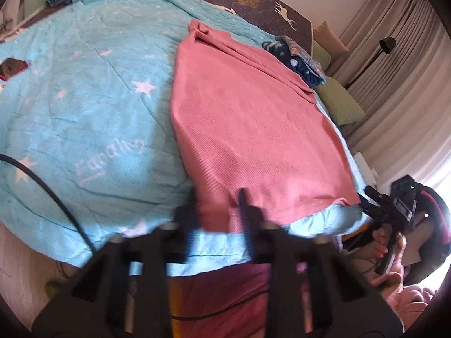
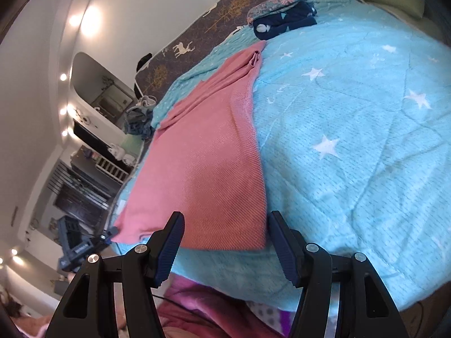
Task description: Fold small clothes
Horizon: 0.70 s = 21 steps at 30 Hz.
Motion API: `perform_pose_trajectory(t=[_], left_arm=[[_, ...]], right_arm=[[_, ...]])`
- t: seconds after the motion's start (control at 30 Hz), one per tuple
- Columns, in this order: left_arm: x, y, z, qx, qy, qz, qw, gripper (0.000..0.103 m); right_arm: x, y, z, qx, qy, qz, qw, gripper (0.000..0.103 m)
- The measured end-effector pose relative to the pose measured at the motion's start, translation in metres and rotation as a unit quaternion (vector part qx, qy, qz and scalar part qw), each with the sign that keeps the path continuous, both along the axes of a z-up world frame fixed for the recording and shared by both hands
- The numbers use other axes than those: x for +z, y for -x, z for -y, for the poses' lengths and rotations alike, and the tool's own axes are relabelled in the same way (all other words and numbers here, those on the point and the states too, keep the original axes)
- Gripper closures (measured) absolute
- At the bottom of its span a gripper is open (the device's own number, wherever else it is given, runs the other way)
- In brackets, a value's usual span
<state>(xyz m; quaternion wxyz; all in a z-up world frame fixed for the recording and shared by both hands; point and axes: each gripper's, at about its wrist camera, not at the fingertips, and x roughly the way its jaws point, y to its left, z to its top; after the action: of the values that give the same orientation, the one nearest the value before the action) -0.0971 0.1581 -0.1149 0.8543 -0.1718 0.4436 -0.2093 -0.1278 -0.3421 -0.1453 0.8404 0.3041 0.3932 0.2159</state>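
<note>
Now the left tool, low in the middle of its view, has its blurred fingers pinched on the near hem of the pink garment, while the right tool, at the bottom centre of its view, stands wide with the garment's near corner between its pads, untouched. From both tools the garment runs away up the frame across the star-printed blue blanket on the bed, its long axis pointing from the near hem toward the far edge. Each hand sits at its own near corner, so lifting the hem away along that axis looks like the coming fold, once the right closes.
</note>
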Motion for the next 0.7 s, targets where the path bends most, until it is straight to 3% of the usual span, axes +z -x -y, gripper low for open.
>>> perform_pose_trajectory(t=[0.03,0.07,0.1,0.13,0.27,0.47,0.7], left_arm=[[-0.001,0.0,0.001,-0.005,0.011,-0.005,0.9999,0.095],[0.0,0.001,0.002,-0.006,0.016,-0.001,0.9999,0.095],[0.003,0.003,0.005,-0.009,0.016,0.005,0.9998,0.095],[0.009,0.006,0.007,-0.011,0.013,0.016,0.9997,0.095],[0.041,0.011,0.009,-0.016,0.001,0.065,0.9978,0.095],[0.095,-0.007,-0.007,0.013,0.027,0.128,0.9913,0.095],[0.136,-0.041,-0.01,0.022,0.041,0.171,0.9841,0.095]], right_arm=[[-0.003,-0.004,0.001,0.003,-0.015,-0.005,1.0,0.047],[-0.005,-0.007,0.001,0.008,-0.025,-0.01,1.0,0.06],[-0.007,-0.01,0.0,0.014,-0.033,-0.015,0.999,0.086],[-0.009,-0.012,0.0,0.024,-0.048,-0.022,0.998,0.097],[0.009,-0.007,0.0,0.036,-0.063,0.013,0.997,0.098],[0.066,-0.014,0.005,0.033,-0.052,0.081,0.995,0.098],[0.119,-0.042,0.003,0.029,-0.048,0.136,0.989,0.098]])
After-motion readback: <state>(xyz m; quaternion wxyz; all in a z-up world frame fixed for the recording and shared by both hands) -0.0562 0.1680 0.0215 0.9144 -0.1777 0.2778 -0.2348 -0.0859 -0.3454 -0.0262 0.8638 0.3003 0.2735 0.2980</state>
